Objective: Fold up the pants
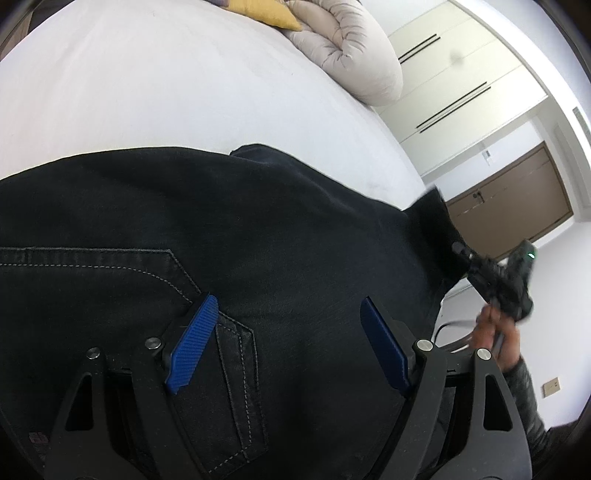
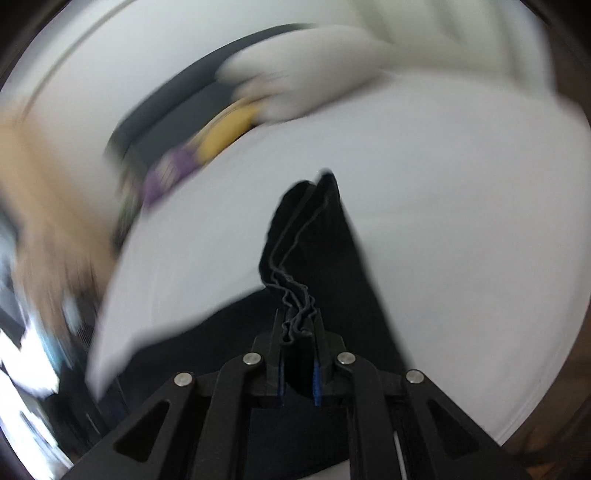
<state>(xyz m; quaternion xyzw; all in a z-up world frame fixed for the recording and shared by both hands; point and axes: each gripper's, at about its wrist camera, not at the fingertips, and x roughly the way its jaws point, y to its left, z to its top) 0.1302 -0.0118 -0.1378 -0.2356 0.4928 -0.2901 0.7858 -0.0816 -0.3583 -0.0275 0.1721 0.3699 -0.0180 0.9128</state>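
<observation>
Black denim pants (image 1: 229,229) lie across a white bed (image 1: 155,92), back pockets up. My left gripper (image 1: 284,317) hovers open over the pocket area, its blue pads (image 1: 192,343) spread wide and empty. My right gripper (image 2: 298,328) is shut on a bunched edge of the pants (image 2: 314,236), which stands up between its fingers. In the left wrist view the right gripper (image 1: 498,277) holds a lifted corner of the pants (image 1: 436,221) at the bed's right edge. The right wrist view is motion-blurred.
A folded grey duvet (image 1: 347,48) and a yellow cushion (image 1: 269,13) lie at the bed's far end. White wardrobe doors (image 1: 454,66) and a brown door (image 1: 517,206) stand beyond the bed's right edge.
</observation>
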